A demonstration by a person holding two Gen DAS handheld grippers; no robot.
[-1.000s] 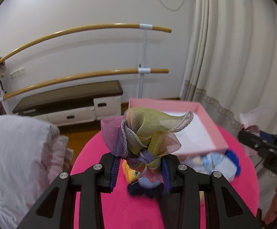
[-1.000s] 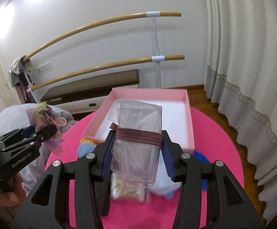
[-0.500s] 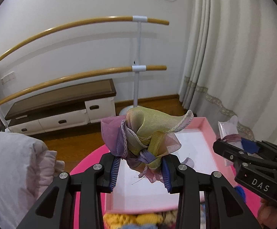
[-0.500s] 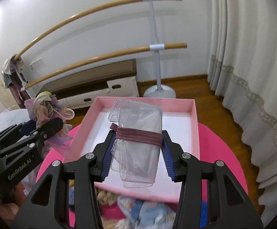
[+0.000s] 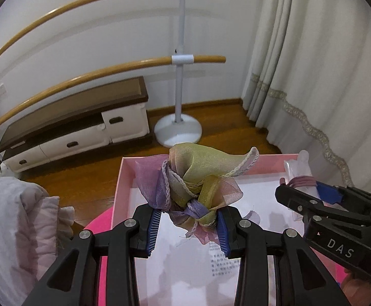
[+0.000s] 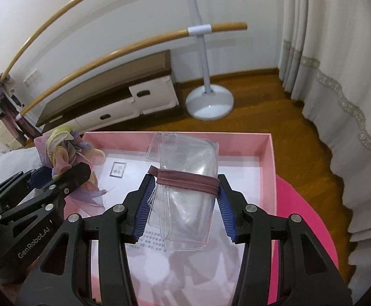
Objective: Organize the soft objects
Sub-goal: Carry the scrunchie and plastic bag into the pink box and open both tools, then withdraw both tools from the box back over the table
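My left gripper (image 5: 186,225) is shut on a knotted sheer scarf (image 5: 195,178) in yellow, purple and pink, held above the left half of the pink box (image 5: 118,193). My right gripper (image 6: 183,205) is shut on a bundle of clear plastic sleeves (image 6: 185,186) bound with a maroon elastic band, held above the middle of the pink box (image 6: 268,176). The left gripper with the scarf (image 6: 63,150) shows at the left of the right wrist view. The right gripper with the bundle (image 5: 303,176) shows at the right of the left wrist view. The box has a white paper lining.
The box sits on a round bright-pink table (image 6: 308,224). A white quilted pillow (image 5: 12,229) lies left of the table. Behind are a wooden floor, a ballet barre stand (image 5: 177,130), a low cabinet (image 5: 78,127) and curtains (image 5: 313,63) at the right.
Both grippers have moved forward from over the table's pile of soft items to over the pink box, each holding its load. The pile has dropped out of view.
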